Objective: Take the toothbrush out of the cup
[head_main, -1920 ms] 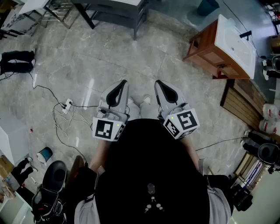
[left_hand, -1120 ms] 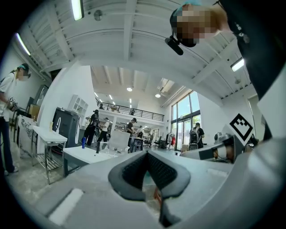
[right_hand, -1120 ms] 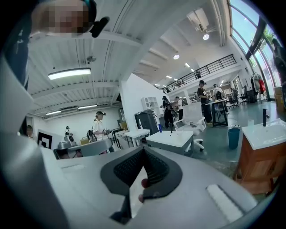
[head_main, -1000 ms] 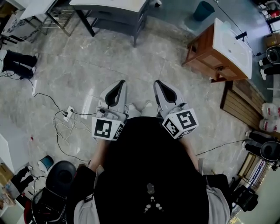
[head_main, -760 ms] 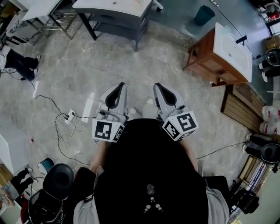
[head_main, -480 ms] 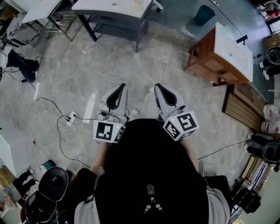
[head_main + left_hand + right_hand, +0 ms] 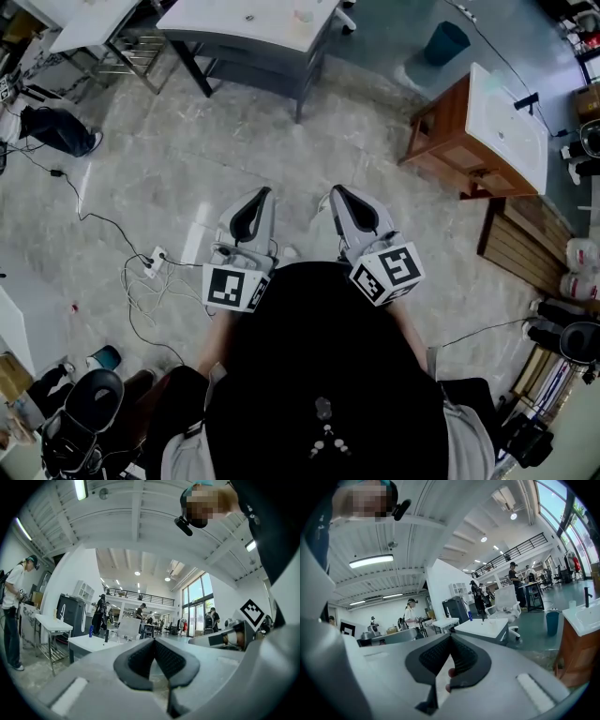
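A: Jaws clenched empty on both left gripper (image 7: 153,641) and right gripper (image 7: 450,637).
B: And the toothbrush?
A: Not made out; maybe the worktop (image 7: 216,21) at twelve o'clock. Likely light, stiff, slippery: pinch the handle above the cup's rim.

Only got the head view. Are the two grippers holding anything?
Observer: No. In the left gripper view, the left gripper has its jaws together with nothing between them.
Operator: Right one?
Observer: Its own view shows the right gripper with jaws together too, empty.
Operator: Any cup ahead?
Observer: The right gripper view shows a small pale cup on the washbasin, near the tap. What is in it cannot be made out.
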Motion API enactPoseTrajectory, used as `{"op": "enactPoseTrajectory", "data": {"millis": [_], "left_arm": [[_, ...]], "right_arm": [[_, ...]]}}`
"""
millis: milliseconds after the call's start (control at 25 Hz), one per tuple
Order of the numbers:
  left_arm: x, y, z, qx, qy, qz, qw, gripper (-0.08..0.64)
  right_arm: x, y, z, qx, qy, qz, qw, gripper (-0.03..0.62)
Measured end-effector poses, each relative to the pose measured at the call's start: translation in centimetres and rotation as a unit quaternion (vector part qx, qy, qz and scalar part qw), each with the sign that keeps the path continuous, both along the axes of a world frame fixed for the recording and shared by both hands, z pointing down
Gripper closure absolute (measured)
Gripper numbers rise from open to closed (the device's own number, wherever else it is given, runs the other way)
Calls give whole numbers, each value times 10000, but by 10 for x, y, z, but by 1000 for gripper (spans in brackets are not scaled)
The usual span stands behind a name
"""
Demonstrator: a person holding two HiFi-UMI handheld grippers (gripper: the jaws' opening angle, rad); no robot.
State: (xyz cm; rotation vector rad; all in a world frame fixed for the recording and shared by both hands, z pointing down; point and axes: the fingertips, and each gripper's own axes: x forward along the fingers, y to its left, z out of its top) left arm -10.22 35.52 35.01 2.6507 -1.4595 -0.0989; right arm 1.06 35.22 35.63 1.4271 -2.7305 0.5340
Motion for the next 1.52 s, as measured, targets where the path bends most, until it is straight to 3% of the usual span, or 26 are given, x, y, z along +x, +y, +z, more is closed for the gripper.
{"op": "enactPoseTrajectory", "data": {"millis": [400, 1520], "left_arm": [[22, -66, 9, -131, -61, -10, 9999, 558], [101, -240, 9, -161, -220, -722, 9970, 558]], "right_arm": [[16, -72, 9, -128, 205, 8, 9997, 591], [102, -261, 17, -263, 95, -653, 9975, 591]]}}
